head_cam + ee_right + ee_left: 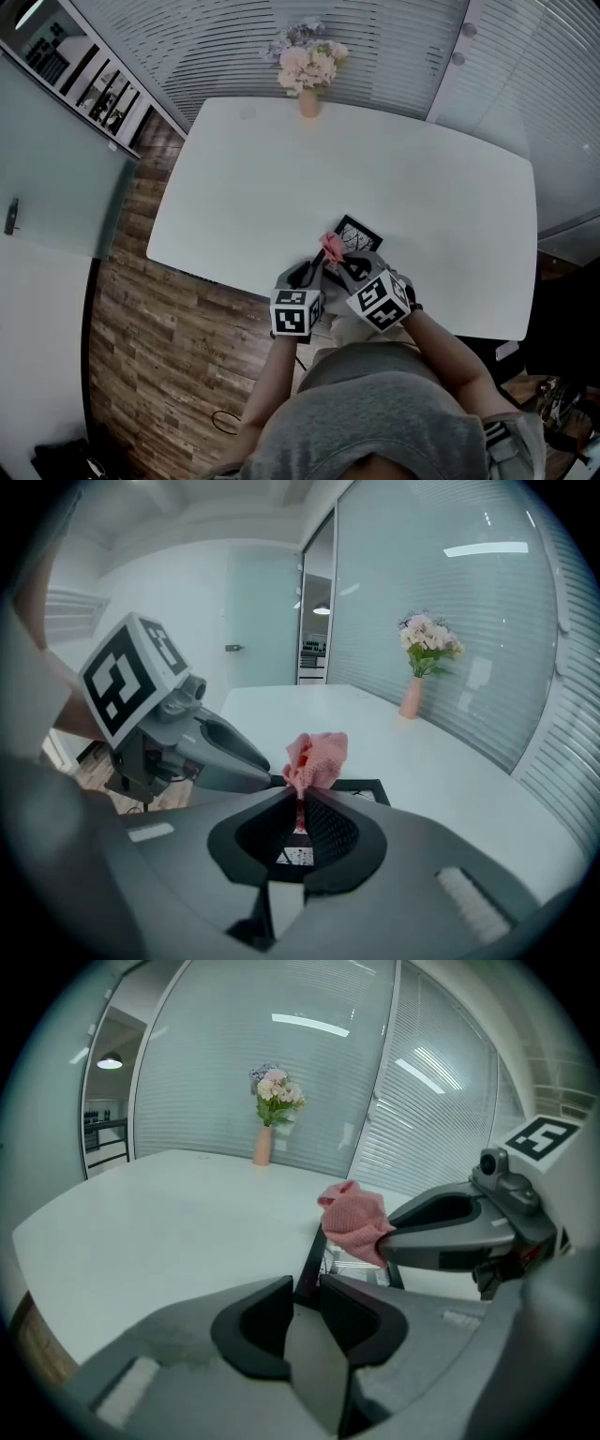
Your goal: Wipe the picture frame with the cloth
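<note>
- Desk (450,187): white, bearing all the items noted; both sets of fingers were over its near edge.
- Left gripper (306,1288): its fingers (251,1327) stood only a narrow way apart. They were closed on the dark edge of the picture frame, which ran down into the gap between them.
- Right gripper (300,803): its fingers (342,832) were drawn together on the cloth. One fold was pinched at the tips and the rest bunched out beyond them. It lay just to the right of the left fingers, its tips near theirs.
- Picture frame (360,234): black-bordered, with its near corner between the left fingers and its body running away ahead of both sets of fingers. Whether its far edge rested on the desk could not be determined.
- Vase of flowers (309,70): pale pink blooms in a small pink vase, upright at the far edge of the desk, well beyond the fingers.
- Cloth (331,246): pink and crumpled, projecting from the right fingertips over the near edge of the frame, just ahead of the left fingers. Contact with the frame could not be confirmed.
</note>
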A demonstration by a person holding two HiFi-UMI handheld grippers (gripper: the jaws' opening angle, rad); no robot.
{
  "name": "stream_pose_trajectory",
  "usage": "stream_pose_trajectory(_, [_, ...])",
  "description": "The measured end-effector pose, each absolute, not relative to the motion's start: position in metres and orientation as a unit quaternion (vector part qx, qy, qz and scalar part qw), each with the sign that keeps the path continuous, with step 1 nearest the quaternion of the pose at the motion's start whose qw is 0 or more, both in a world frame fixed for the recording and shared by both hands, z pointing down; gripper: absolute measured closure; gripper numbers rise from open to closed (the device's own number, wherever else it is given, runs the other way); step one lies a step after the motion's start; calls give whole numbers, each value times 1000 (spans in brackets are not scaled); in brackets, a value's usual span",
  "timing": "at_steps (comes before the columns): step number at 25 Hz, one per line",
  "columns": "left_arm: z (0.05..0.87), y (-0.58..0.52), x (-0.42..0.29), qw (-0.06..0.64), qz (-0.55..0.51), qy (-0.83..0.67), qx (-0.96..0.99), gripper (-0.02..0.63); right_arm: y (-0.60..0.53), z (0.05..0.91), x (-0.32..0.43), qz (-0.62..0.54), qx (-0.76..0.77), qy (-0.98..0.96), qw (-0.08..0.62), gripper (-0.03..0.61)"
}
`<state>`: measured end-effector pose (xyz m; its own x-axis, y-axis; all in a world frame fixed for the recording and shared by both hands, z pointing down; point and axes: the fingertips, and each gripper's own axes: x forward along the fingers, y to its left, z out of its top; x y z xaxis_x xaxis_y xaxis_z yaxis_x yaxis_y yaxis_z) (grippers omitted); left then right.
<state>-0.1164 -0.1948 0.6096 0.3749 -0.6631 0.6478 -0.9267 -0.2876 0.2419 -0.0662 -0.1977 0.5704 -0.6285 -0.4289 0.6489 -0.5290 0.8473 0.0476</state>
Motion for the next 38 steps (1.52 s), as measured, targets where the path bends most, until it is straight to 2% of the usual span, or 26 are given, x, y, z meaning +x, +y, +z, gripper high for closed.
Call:
stream_pose_trajectory(19, [611,-196,-116,300,220,-515,772,529,-250,582,6,80,364,-855,362,550])
stream_pose_trajectory(38, [611,-195,-116,300,218,-519,770,529,-234,598,3,92,350,-852,379,551])
